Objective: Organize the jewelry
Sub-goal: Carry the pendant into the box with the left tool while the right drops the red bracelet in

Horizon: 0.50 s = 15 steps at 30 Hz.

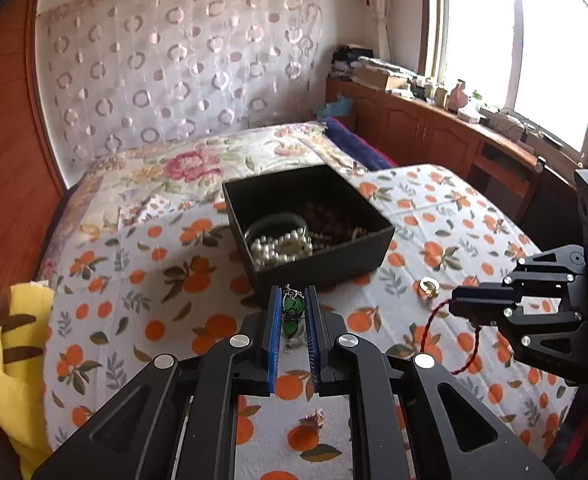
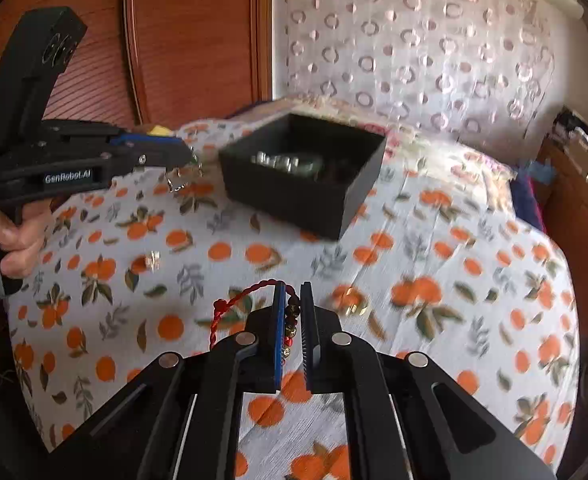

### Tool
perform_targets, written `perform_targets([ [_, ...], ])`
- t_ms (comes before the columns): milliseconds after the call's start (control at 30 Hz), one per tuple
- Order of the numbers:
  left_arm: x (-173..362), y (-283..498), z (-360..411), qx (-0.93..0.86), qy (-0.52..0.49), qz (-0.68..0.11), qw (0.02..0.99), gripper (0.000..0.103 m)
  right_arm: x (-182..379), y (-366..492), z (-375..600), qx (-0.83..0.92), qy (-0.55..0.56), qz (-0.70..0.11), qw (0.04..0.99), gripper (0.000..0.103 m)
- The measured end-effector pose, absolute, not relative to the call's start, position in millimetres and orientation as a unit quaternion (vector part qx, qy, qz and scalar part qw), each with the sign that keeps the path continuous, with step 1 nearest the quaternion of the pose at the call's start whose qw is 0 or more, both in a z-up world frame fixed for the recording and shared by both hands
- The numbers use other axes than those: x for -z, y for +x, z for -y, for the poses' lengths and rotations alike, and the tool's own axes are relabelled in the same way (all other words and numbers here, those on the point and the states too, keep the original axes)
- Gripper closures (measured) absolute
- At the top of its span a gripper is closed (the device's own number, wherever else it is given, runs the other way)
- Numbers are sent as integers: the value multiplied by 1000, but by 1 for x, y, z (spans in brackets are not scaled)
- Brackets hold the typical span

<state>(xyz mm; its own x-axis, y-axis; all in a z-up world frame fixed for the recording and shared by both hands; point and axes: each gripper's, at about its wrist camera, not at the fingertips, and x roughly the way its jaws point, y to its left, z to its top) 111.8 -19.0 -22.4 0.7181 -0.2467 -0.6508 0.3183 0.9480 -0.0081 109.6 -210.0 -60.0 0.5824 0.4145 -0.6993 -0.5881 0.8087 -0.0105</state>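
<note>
While clamped lengthwise in the left gripper (image 1: 293,312) jaws, green pendant (image 1: 292,314); red cord bracelet (image 2: 253,304) in the right gripper (image 2: 292,312) jaws.

- A green glass pendant on a silver chain (image 1: 292,312) is lifted off the bedspread, pinched between two blue pads.
- A red braided cord bracelet with dark and gold beads (image 2: 289,320) is also lifted, its loop hanging to the left.
- An open black square box (image 1: 374,240) sits on the orange-print bedspread (image 1: 173,280), holding white pearl strings (image 1: 281,246) and dark brown beads (image 1: 330,216).
- A small gold ring (image 1: 428,286) lies right of the box.

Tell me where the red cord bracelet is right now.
In the right wrist view, the red cord bracelet is clamped in the right gripper, held above the orange-print bedspread, short of the black box.
</note>
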Motion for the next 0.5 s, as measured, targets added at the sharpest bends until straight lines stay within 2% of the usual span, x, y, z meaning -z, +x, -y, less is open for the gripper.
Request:
perform_targets([
  [500, -3, 136, 26, 155, 51, -321, 933, 93, 8, 175, 212, -289, -70, -294, 909, 95],
])
